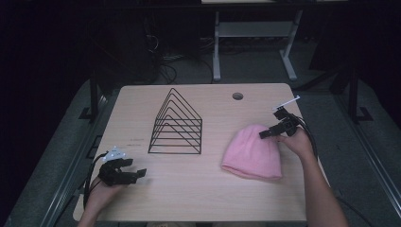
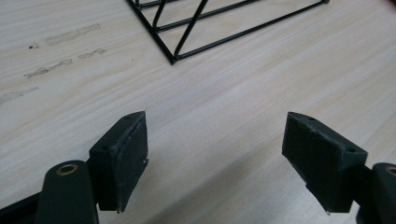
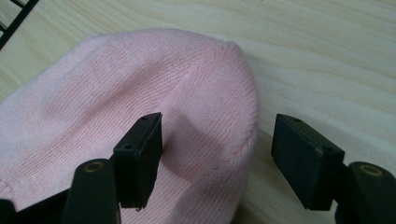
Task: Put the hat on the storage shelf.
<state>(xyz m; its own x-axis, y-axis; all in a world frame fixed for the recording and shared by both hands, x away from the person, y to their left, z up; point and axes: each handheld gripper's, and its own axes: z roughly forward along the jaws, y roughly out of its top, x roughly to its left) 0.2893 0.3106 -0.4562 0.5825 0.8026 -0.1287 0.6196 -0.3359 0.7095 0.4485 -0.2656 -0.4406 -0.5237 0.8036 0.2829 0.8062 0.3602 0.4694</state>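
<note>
On the right half of the pale wood-grain table (image 1: 189,189), a soft pink knitted beanie (image 1: 253,151) lies flat, its rounded crown toward the far right and its open brim toward the person. At that crown sits the right gripper (image 3: 217,154), jaws spread: one pad presses into the knit on top, the other stands just off the hat's edge over bare wood, so the fabric is straddled but not yet pinched. This looks like the start of a grasp on the crown; the next move calls for closing until both pads bite a fold of knit, then lifting without dragging the whole hat. Near the front left corner the left gripper (image 2: 217,154) rests low over the table with its jaws wide and nothing between them. A black wire triangular file rack (image 1: 176,124) stands mid-table, apart from the beanie. Whether the far pad touches the knit is hard to tell, and the dark floor beyond the table is mostly lost.
</note>
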